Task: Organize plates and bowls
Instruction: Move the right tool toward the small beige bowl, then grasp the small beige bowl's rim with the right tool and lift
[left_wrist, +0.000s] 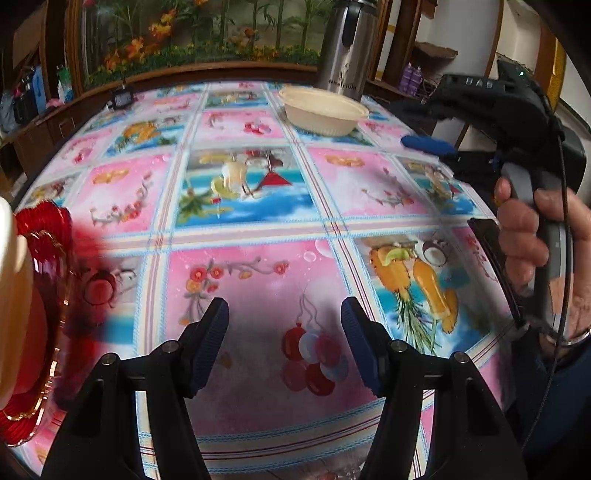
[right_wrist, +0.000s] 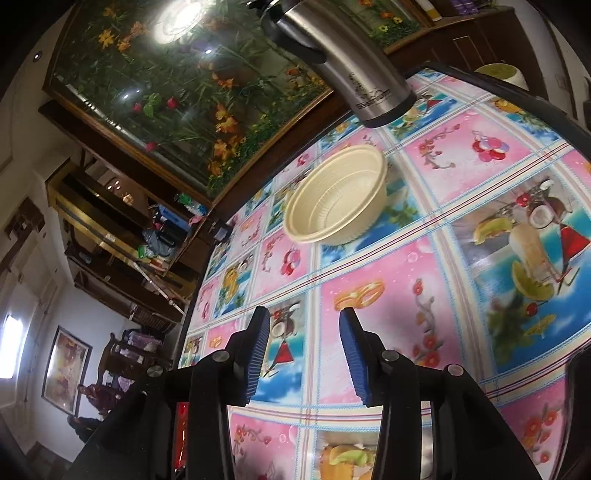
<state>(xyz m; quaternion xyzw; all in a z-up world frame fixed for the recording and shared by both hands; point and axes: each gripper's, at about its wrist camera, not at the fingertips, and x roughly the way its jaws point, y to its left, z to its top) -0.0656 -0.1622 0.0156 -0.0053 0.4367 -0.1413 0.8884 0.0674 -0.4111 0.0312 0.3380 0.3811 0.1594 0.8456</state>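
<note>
A cream plastic bowl (left_wrist: 324, 110) stands upright at the far side of the table; it also shows in the right wrist view (right_wrist: 338, 195). A red glass plate with a gold rim (left_wrist: 44, 295) lies at the left edge, with a cream object (left_wrist: 13, 302) on it, partly cut off. My left gripper (left_wrist: 284, 350) is open and empty, low over the tablecloth near the front edge. My right gripper (right_wrist: 304, 356) is open and empty, tilted, above the table with the bowl ahead of it. In the left wrist view it (left_wrist: 428, 144) hovers at the right, held by a hand.
A steel thermos flask (left_wrist: 347, 48) stands just behind the bowl; it also shows in the right wrist view (right_wrist: 354, 70). A small black device (left_wrist: 122, 99) sits at the far left table edge. A framed flower picture and wooden shelves lie beyond the table.
</note>
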